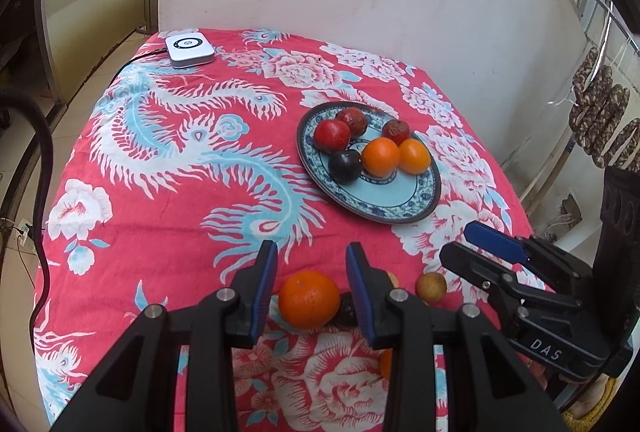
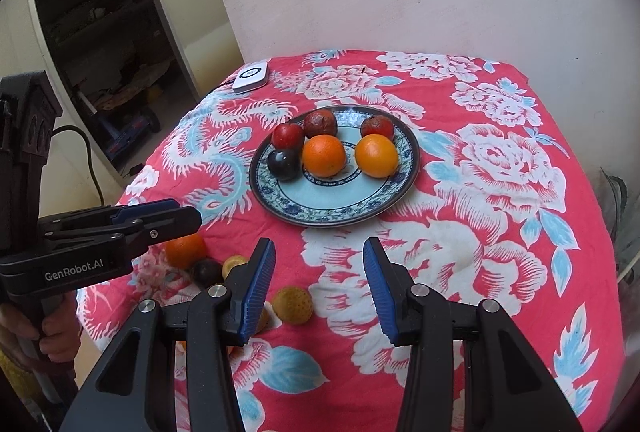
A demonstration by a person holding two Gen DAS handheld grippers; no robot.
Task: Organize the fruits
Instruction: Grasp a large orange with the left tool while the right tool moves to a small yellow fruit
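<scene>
Six round fruits sit gathered on the blue-and-white patterned plate at mid-frame, which looks like the collecting point: two glossy oranges, three dull red ones with wrinkled skin, and one dark, smooth plum-like fruit. The rest wait on the desk, under a soft red cloth printed with white peonies and a pale-blue phoenix.

In the left wrist view the left tongs stand open low in the frame, blue ribbed pads on either side of a loose orange with clear gaps, so nothing is gripped; this seems the lining-up for the next pick. A dark fruit peeks out touching the orange's right side, and a small tan one lies just beside the right pad.

In the right wrist view the right tongs are also open and empty at lower centre, a rough, dimpled yellow fruit below the gap, possibly a longan, though it is too small to tell.

A white glossy box sits at the upper left.
</scene>
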